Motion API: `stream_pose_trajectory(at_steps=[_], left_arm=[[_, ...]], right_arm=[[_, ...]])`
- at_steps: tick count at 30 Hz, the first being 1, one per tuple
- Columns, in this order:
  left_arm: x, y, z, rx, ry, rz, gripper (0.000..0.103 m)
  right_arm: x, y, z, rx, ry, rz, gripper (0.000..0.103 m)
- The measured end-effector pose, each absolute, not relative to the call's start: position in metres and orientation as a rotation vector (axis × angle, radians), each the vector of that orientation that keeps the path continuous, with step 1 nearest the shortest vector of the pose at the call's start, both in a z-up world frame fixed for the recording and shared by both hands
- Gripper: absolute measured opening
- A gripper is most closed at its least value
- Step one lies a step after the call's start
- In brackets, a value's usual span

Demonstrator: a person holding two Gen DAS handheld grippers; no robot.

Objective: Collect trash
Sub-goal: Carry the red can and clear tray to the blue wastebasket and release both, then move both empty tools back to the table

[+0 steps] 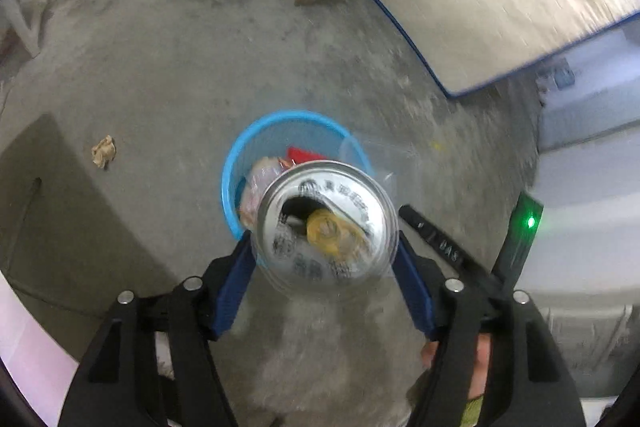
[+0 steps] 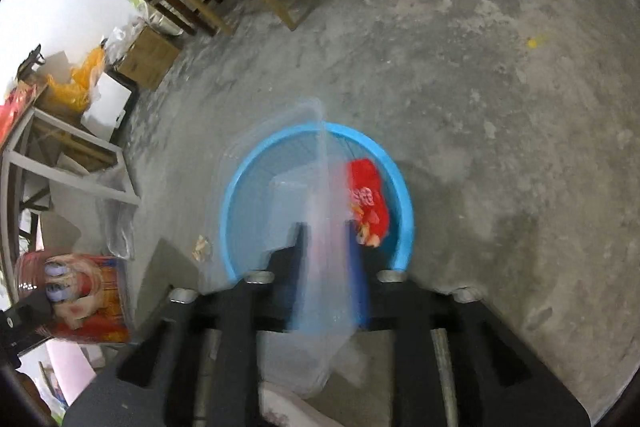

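Concrete floor (image 1: 168,59) fills both views, and planted in the middle of it is the blue bin (image 1: 232,163), right under both tools, which makes sense: it is where the trash goes, so both hands come in from above, pointing steeply down at its mouth. Red wrapper (image 2: 366,193) already lies inside against the bin's right wall, with other pale scraps beside it.

Left gripper (image 1: 324,247) now: jaws wide, and a drink can (image 1: 326,219) sits between the blue pads, top towards the camera, hanging over the bin's near rim. Whether the pads are still pressing its sides I cannot tell; they look right at its edges.

Right gripper (image 2: 326,239): jaws partly apart, and a clear plastic container (image 2: 316,211), badly blurred, stands between them above the bin; my read is it is loose and dropping in.

One to go: a crumpled paper scrap (image 1: 104,151) lies on the floor, left of the bin, apart from it.
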State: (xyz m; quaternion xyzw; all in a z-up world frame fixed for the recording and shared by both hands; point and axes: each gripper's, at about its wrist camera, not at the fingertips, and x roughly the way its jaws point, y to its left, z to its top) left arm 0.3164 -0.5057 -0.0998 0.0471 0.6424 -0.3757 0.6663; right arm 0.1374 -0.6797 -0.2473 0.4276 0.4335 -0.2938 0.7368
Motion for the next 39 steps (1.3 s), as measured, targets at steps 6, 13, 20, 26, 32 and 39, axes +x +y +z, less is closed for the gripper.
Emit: stream_pose_trajectory(at_steps=[6,13,20,26,32,39], left_arm=[[0.313,-0.481,-0.075,0.104,1.389,-0.868,0.069],[0.3,-0.412,-0.019,0.096,1.285,-0.905,0.069],[0.251,-0.269,0.041,0.032,1.136,-0.873,0.07],[0.205,-0.119,0.059,-0.115,1.022,-0.693,0.07],[0.16,-0.006,0.083,-0.211,0.863,-0.502,0.074],[0.14,0.059,0.073,-0.208,0.786,-0.333,0.077]], right_arm=[[0.12,-0.671,-0.245,0.947,0.936,-0.648,0.042],[0.084,-0.655,-0.217,0.956,0.892,-0.622,0.042],[0.071,-0.615,-0.173,0.911,0.869,-0.508,0.057],[0.103,-0.557,-0.133,0.819,0.89,-0.326,0.066],[0.155,-0.477,-0.093,0.738,0.892,-0.093,0.072],[0.219,-0.333,-0.075,0.62,0.984,0.236,0.08]])
